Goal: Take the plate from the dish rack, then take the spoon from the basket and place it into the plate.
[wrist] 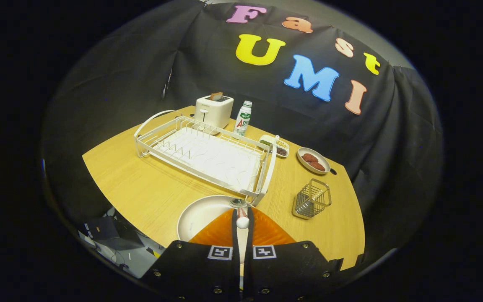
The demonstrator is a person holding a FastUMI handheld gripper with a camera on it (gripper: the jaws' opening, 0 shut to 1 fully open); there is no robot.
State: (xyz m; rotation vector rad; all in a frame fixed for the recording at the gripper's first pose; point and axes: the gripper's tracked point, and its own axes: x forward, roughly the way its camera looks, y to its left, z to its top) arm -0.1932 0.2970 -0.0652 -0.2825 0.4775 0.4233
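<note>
Wooden table (132, 184) in a black-cloth booth, so here's the layout going left to right. Dish rack (208, 153) sits in the middle-left, empty now, with a toaster (213, 110) and a bottle (242, 118) behind it toward the far edge. Plate (201, 214) is already down flat at the near edge, just in front of the rack's near corner. Gripper (241, 218) hangs right over that plate, fingers pinched nearly together on what looks like the spoon (242, 221), its white handle end poking up between them and something shiny at the tips. Further right there's a divided snack tray (276, 145), a small dish of brownish bits (313, 160), and the wire basket (312, 199) near the right edge. My take: lower until the spoon bowl touches the plate's middle, tilt it flat, then open slowly so it doesn't bounce out
</note>
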